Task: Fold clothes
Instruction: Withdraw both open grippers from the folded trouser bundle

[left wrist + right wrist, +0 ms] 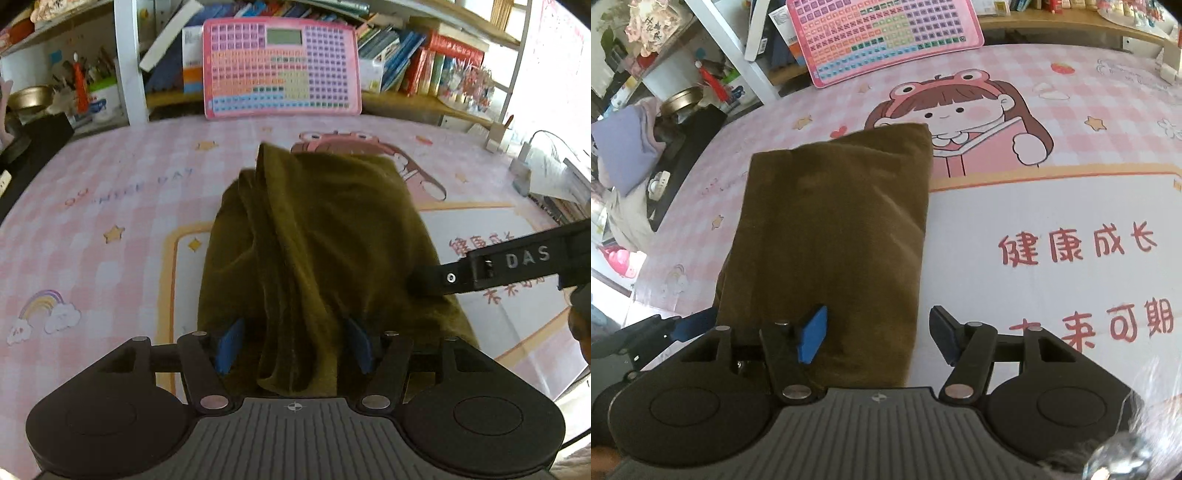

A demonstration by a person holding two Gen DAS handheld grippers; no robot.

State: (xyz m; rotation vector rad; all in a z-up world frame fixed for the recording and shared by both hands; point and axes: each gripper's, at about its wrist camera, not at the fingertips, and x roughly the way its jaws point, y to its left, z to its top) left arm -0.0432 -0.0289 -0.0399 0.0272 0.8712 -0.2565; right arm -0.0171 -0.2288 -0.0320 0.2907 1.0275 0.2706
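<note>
We count one garment on the surface (1052, 206): an olive-brown cloth (834, 229), folded into a long rectangle that lies toward the middle of the pink checked mat, running from the near edge up toward the far edge. Its far end overlaps the cartoon girl (960, 110) printed on the mat. One pink chart board (282, 68) leans against the bookshelf along the far edge.

We see two hand-held grippers. The left hand-held gripper (295, 341) has its blue pads (231, 343) spread wide, and a bunched fold of the cloth (314, 236) hangs down between them; we cannot tell whether either pad presses on it. From this side the cloth looks rumpled, with deep lengthwise creases.

The right hand-held gripper (877, 332) is also wide open. Its left pad (812, 332) sits over the cloth's near end, while its right pad (943, 332) sits over bare mat just beside the cloth's right edge. It grips nothing. In the left wrist view, one finger (439, 277) of the right hand-held gripper touches the cloth's right side.
</note>
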